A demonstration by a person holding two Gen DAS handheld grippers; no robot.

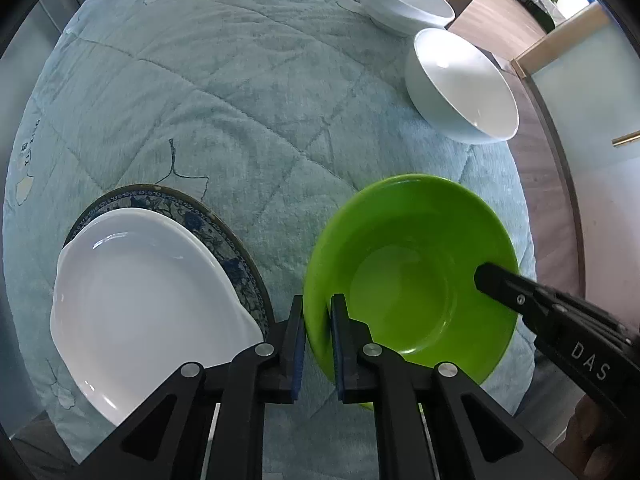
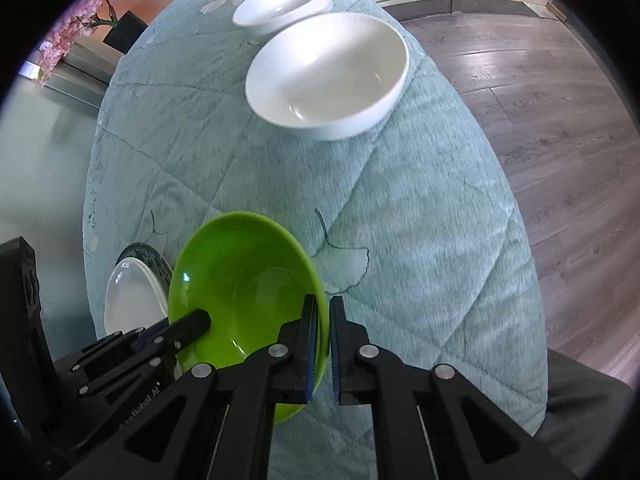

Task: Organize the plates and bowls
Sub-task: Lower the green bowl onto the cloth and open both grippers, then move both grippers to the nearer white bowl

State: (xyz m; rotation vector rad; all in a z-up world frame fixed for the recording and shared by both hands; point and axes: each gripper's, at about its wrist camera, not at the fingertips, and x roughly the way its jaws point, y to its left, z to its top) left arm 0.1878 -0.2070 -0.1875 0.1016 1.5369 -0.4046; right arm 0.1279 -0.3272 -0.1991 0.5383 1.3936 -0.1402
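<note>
Plates and bowls sit on a quilt (image 1: 224,92), pale blue-green with stitched leaf outlines, which covers the whole work surface. Wood floor (image 2: 560,128) shows beyond its right edge in the right wrist view.

The green bowl (image 1: 404,280) lies on the quilt nearest me, and both my grippers hold it by opposite sides of its rim. My left gripper (image 1: 318,344) pinches the left side of the rim: one finger outside the wall, one inside, jaws narrow with the rim clamped between the blue pads. My right gripper (image 2: 324,344) clamps the right side of the rim the same way, jaws narrow. In the left wrist view, the tip of my right gripper reaches over the far side of the bowl.

Just left of the green bowl, apart from it, is a white plate (image 1: 148,304) with a wavy edge. It rests on top of a blue patterned plate (image 1: 224,232), which shows as a crescent behind and to the right of it.

Two white bowls stand upright at the far right of the quilt, well apart from the green bowl. The near white bowl (image 2: 328,76) is the larger in view. The far white bowl (image 2: 284,4) stands just behind it; I cannot tell whether they touch.
</note>
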